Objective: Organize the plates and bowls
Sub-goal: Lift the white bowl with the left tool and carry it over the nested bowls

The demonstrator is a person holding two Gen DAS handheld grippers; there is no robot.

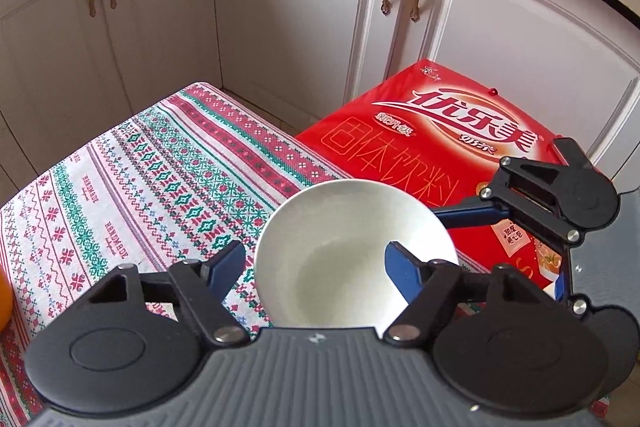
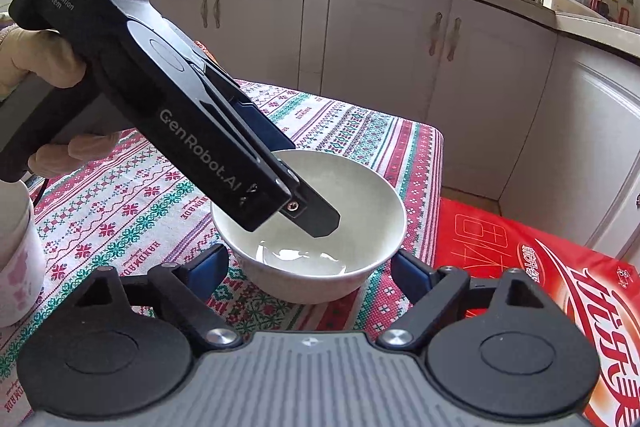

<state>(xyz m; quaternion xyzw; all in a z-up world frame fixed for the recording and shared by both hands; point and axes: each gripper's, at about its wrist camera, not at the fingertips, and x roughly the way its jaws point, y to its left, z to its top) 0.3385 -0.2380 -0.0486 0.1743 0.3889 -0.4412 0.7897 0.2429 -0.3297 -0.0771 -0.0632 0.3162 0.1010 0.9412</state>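
A white bowl point(image 1: 340, 267) point(image 2: 320, 187) stands empty near the right edge of the table with a patterned cloth point(image 1: 140, 187). My left gripper point(image 1: 316, 263) is open and straddles the bowl's left wall: one blue finger point(image 1: 228, 263) is just outside the rim, while the other finger point(image 2: 320, 219) reaches down inside. My right gripper point(image 2: 310, 255) flanks the bowl lower down, with its blue pads point(image 2: 212, 263) lying against the outer wall on both sides. One of its fingers point(image 1: 468, 215) meets the bowl's far right side.
A red printed box point(image 1: 440, 147) point(image 2: 540, 287) sits lower, just past the table's right edge. White cabinet doors point(image 1: 300, 27) close off the back. A white cup with pink marks point(image 2: 16, 251) stands at the left. A person's hand point(image 2: 48, 63) holds the left gripper.
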